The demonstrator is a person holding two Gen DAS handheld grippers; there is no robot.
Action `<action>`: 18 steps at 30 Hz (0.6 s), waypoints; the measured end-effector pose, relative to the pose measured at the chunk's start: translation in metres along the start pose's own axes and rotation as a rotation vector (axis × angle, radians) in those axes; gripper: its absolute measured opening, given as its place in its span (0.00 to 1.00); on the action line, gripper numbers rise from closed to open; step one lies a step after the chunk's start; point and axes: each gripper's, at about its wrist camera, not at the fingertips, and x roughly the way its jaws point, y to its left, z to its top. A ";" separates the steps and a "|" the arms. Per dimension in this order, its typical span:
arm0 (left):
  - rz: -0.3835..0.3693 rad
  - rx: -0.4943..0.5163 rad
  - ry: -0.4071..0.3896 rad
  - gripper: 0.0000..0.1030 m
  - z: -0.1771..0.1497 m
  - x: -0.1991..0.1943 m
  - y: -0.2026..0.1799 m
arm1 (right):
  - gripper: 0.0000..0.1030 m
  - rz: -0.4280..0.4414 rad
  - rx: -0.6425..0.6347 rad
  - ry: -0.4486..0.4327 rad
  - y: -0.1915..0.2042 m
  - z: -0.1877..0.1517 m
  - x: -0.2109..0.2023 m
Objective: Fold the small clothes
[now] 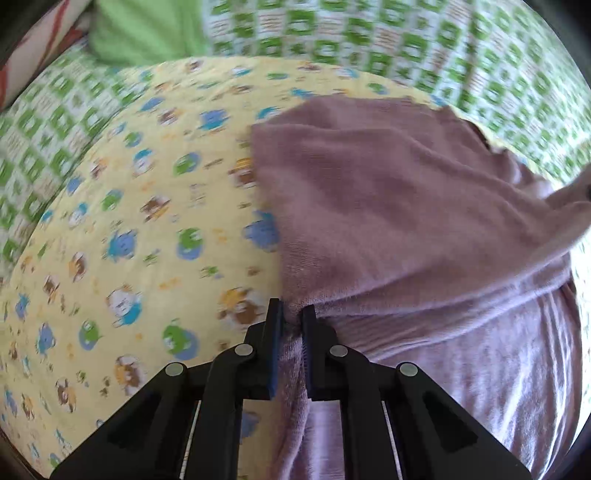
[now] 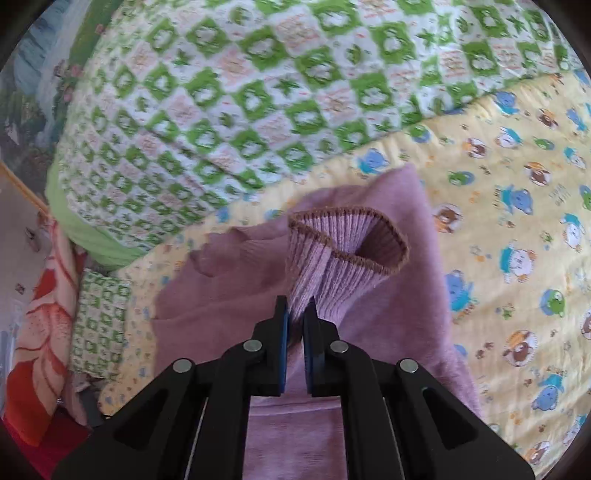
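Observation:
A small mauve fleece garment (image 1: 406, 206) lies on a yellow cloth printed with cartoon animals (image 1: 129, 221). In the left wrist view my left gripper (image 1: 293, 314) is shut on the garment's near-left edge, with fabric bunched between its blue pads. One part of the garment stretches away to the right edge of that view. In the right wrist view my right gripper (image 2: 297, 308) is shut on the ribbed cuff (image 2: 340, 251), which stands up above the rest of the mauve garment (image 2: 406, 332). The cuff's brown-stitched opening gapes toward the camera.
A green and white checked quilt (image 2: 240, 92) covers the surface behind the yellow cloth (image 2: 517, 221). A plain green cloth (image 1: 147, 29) lies at the far left. A red and white flowered fabric (image 2: 40, 314) sits at the left edge beside a small green checked piece (image 2: 99, 325).

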 end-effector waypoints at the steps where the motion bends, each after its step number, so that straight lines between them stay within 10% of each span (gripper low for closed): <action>1: -0.001 -0.032 0.008 0.05 -0.002 0.002 0.007 | 0.08 0.027 -0.026 -0.021 0.007 0.000 -0.007; 12: 0.018 -0.149 0.066 0.01 -0.025 0.010 0.041 | 0.10 -0.209 0.067 0.181 -0.070 -0.062 0.040; 18: -0.052 -0.164 0.015 0.07 -0.015 -0.029 0.046 | 0.17 -0.306 -0.042 0.138 -0.030 -0.057 0.000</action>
